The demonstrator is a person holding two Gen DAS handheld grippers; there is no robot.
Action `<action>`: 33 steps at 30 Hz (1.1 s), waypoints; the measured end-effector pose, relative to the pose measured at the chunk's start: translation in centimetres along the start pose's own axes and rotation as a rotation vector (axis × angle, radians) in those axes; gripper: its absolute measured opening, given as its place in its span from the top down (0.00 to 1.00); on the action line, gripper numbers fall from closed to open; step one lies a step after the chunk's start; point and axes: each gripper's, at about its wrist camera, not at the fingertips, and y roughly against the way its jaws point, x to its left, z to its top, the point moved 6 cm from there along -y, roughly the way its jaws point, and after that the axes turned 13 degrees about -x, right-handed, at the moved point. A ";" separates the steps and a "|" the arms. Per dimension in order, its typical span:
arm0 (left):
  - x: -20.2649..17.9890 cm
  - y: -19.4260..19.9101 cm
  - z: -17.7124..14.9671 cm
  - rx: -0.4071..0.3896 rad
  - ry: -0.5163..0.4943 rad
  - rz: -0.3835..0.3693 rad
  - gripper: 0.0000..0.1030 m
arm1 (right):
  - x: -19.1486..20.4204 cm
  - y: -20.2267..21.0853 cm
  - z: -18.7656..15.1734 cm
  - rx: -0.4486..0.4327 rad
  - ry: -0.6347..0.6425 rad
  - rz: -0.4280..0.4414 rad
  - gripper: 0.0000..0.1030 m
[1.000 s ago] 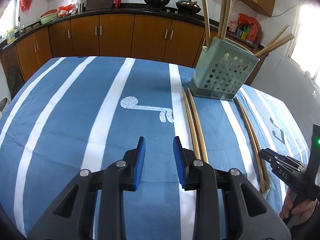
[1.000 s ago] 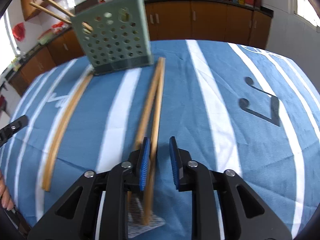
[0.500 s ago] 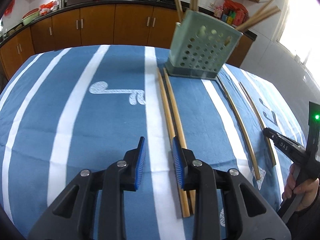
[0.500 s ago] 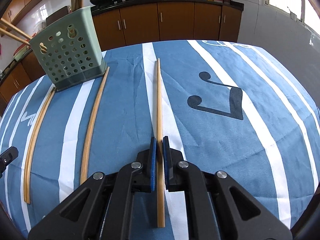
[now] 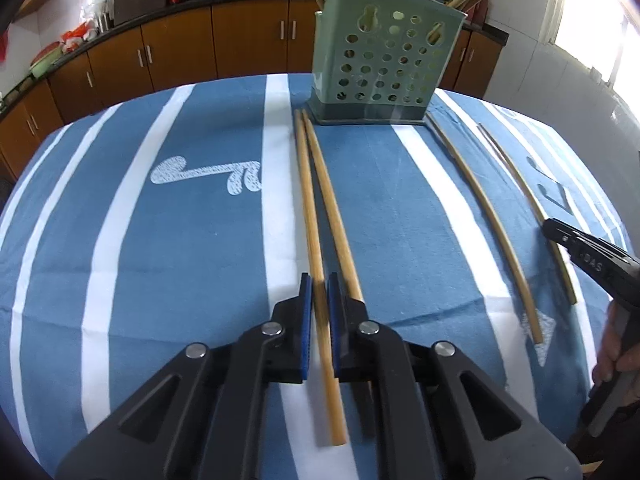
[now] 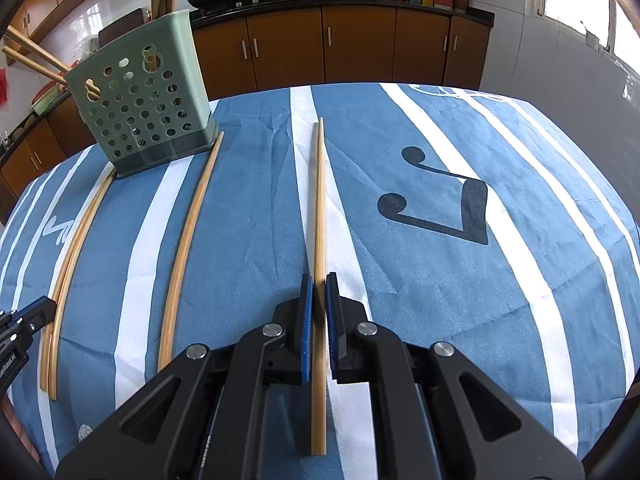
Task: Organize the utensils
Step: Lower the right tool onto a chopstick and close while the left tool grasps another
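Note:
A green perforated utensil holder stands at the far side of the table with several chopsticks in it. My left gripper is closing its jaws on the left chopstick of a pair, and the blue pads touch it. Its twin lies just right of the jaws. My right gripper is shut on a single chopstick that points toward the far edge. Between the two grippers one loose chopstick rests on the cloth.
A blue tablecloth with white stripes and note prints covers the table. A person's hand holds the right gripper's handle at the table's right edge. Brown kitchen cabinets and a counter with woks stand behind.
My left gripper slid right and down over the left chopstick of the pair and closed around it. My right gripper closed on one chopstick, which now lies apart from its neighbour.

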 end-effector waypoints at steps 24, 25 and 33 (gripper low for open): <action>7.3 -1.3 2.2 -0.040 0.031 0.102 0.76 | 0.1 -1.5 1.2 -0.013 0.038 0.070 0.93; 7.2 -1.3 2.1 -0.046 0.019 0.110 0.76 | 0.2 -1.5 1.2 -0.013 0.042 0.066 0.92; 7.0 -1.4 2.2 -0.044 0.008 0.113 0.73 | 0.5 -1.5 1.1 -0.014 0.071 0.045 0.92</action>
